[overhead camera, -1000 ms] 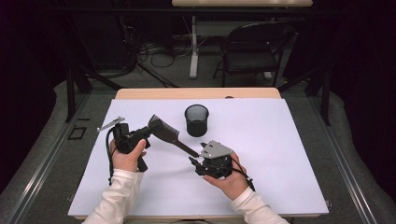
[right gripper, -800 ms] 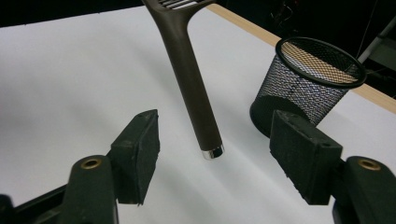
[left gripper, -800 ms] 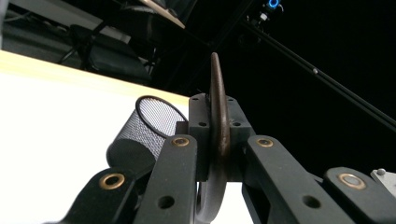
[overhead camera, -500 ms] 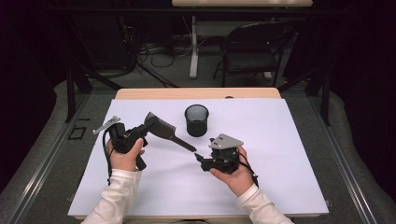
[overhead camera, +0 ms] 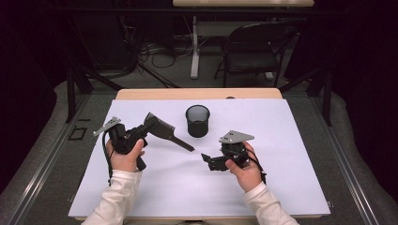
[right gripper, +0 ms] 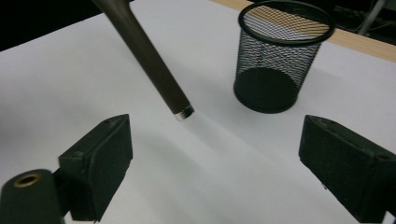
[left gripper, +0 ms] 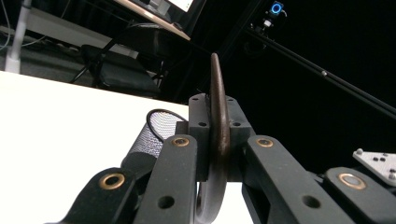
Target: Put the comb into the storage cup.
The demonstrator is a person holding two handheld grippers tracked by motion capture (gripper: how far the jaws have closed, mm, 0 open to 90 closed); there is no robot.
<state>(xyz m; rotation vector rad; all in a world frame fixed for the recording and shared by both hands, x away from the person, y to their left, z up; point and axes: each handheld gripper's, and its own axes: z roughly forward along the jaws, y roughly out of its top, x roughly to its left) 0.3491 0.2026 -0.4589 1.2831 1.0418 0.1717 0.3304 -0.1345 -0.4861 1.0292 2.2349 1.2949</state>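
A wide white sheet point(overhead camera: 281, 154) covers most of the wooden table point(overhead camera: 197, 93), and this is the biggest thing in front of me. Behind the table, on the grey floor, a dark folding chair point(overhead camera: 256, 49) stands beside a white table leg point(overhead camera: 194, 47), with loose cables point(overhead camera: 150, 51) lying near them.

On the sheet, near its far edge, a black mesh cup point(overhead camera: 197, 120) stands upright and empty. It is between the two hands but farther from the person, and nothing touches it.

The left gripper point(overhead camera: 141, 132) is clamped tight on the head of a dark brush point(overhead camera: 164, 130). In the left gripper view the brush point(left gripper: 218, 126) stands edge-on between the two pads. Its long handle points toward the other hand, and the metal-tipped end point(right gripper: 183, 111) hangs just above the sheet, close to the cup but apart from it.

The right gripper point(overhead camera: 205, 158) has just been opening its jaws, and they stand wide with nothing between them. In the right gripper view the handle tip is beyond the pads point(right gripper: 100, 149), a little to one side, not touching them. Between this gripper and the cup there is only bare sheet.
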